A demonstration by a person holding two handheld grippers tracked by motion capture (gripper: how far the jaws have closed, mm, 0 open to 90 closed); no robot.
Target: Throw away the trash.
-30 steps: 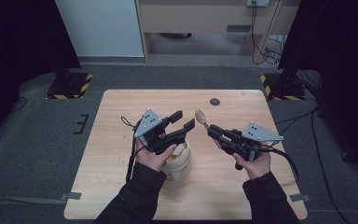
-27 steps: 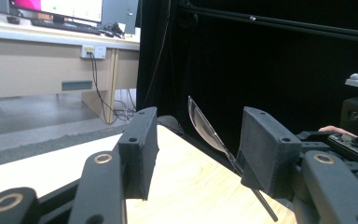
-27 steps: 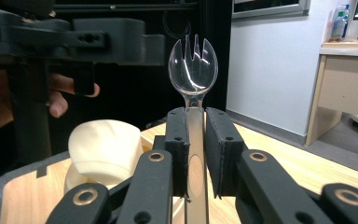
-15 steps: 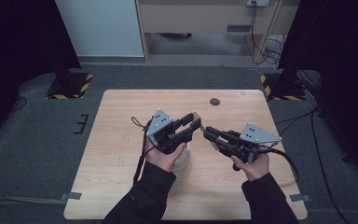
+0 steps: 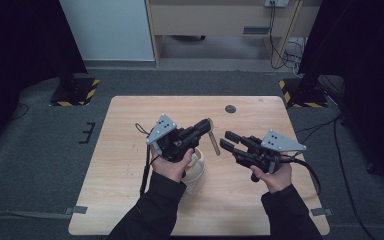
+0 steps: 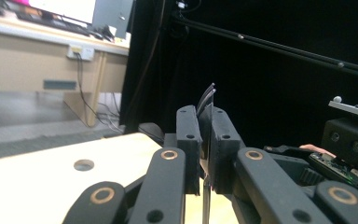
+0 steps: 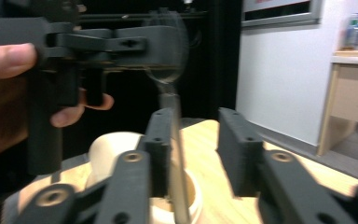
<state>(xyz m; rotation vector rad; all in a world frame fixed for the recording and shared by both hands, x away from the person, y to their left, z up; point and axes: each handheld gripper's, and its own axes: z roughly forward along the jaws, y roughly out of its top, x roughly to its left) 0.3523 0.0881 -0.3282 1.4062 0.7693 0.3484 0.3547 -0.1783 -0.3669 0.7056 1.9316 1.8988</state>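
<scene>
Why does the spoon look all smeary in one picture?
In the right gripper view the spoon is blurred, streaked beside the right gripper; the left gripper view shows the left gripper sharp against a dark backdrop; the high view is evenly lit, corners dim.

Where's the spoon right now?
In the high view the spoon is at table centre, clamped in the left gripper and hanging down beside the right gripper, just right of the cream cup.
</scene>
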